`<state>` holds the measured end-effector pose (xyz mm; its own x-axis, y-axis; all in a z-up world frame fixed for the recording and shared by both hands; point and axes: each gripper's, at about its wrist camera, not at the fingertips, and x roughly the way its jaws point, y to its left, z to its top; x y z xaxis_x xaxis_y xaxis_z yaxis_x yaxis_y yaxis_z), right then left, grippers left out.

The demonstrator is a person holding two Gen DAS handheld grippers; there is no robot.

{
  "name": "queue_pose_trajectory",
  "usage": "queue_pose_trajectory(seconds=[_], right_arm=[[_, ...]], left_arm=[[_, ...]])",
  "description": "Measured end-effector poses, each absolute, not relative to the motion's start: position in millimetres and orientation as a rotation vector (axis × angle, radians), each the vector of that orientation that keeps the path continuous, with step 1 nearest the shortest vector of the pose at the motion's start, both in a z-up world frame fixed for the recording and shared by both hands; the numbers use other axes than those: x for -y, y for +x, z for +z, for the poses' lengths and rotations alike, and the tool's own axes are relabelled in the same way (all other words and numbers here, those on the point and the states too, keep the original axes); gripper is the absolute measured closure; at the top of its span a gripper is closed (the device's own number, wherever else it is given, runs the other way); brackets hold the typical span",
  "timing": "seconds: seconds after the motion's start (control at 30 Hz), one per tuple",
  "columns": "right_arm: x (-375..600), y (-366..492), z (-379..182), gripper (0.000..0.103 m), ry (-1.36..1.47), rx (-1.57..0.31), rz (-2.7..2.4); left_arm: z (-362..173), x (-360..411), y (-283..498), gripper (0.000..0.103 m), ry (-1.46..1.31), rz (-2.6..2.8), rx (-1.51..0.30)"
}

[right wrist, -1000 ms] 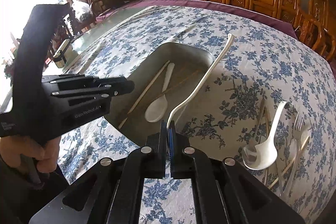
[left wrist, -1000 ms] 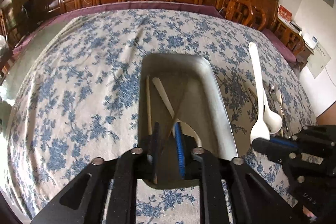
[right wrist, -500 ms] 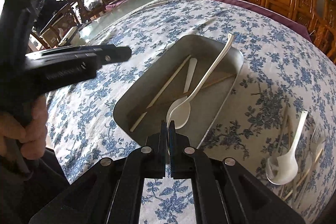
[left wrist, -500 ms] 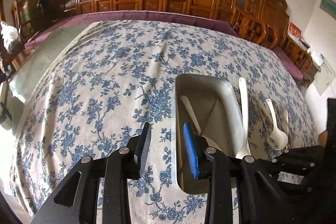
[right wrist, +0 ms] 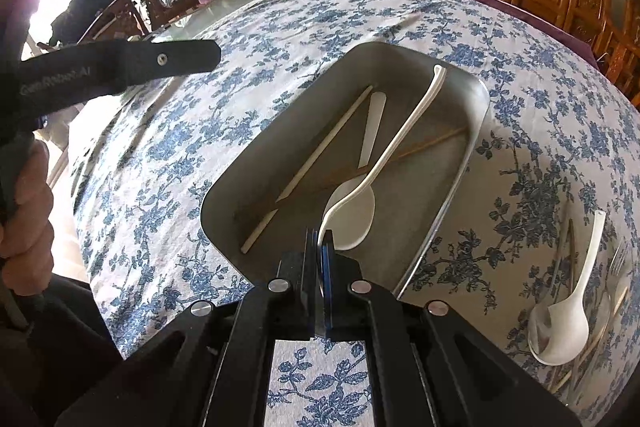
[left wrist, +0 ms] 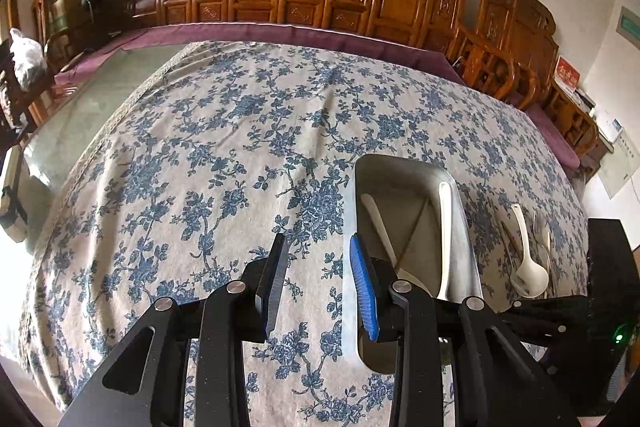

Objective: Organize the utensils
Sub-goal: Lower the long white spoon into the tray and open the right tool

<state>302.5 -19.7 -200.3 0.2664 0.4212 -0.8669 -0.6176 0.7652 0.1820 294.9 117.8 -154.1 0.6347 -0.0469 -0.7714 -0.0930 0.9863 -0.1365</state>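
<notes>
The right claw [right wrist: 319, 239] is clenched on the bowl end of a long white spoon [right wrist: 394, 147], pinching its near rim between the pads. From the claw the spoon runs straight ahead and away, its long axis lying roughly along the length of the metal tray [right wrist: 460, 183]. Its bowl sits low over the near end and its curved handle tip reaches up to the far rim. Whether the bowl already touches the tray floor or hangs just above it I cannot tell. So the coming move looks like a release, and it turns on the spoon being fully inside the tray walls; the far tip near the rim is the doubtful part.

Under the spoon lie a shorter white spoon [right wrist: 372, 131], a pale chopstick [right wrist: 308, 171] and a thin brown chopstick [right wrist: 432, 143], crossing one another.

The left claw [left wrist: 318, 283] is released and empty, its jaws having just been opening, over the floral cloth of the surface [left wrist: 200, 167] beside the tray's left wall. The right claw is plainly the nearer one.

Off to the right, well apart from the tray, another white spoon [right wrist: 568, 311] lies on a small heap with a fork [right wrist: 622, 255] and more chopsticks. The heap is stretched by the lens edge, so its count is unclear.
</notes>
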Motion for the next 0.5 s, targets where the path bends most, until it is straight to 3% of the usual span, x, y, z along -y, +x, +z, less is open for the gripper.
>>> queue_pose_trajectory(seconds=[0.5], right_arm=[[37.2, 301.0, -181.1, 0.096, -0.153, -1.028, 0.716]], left_arm=[[-145.6, -98.3, 295.9, 0.073, -0.154, -0.006, -0.871]])
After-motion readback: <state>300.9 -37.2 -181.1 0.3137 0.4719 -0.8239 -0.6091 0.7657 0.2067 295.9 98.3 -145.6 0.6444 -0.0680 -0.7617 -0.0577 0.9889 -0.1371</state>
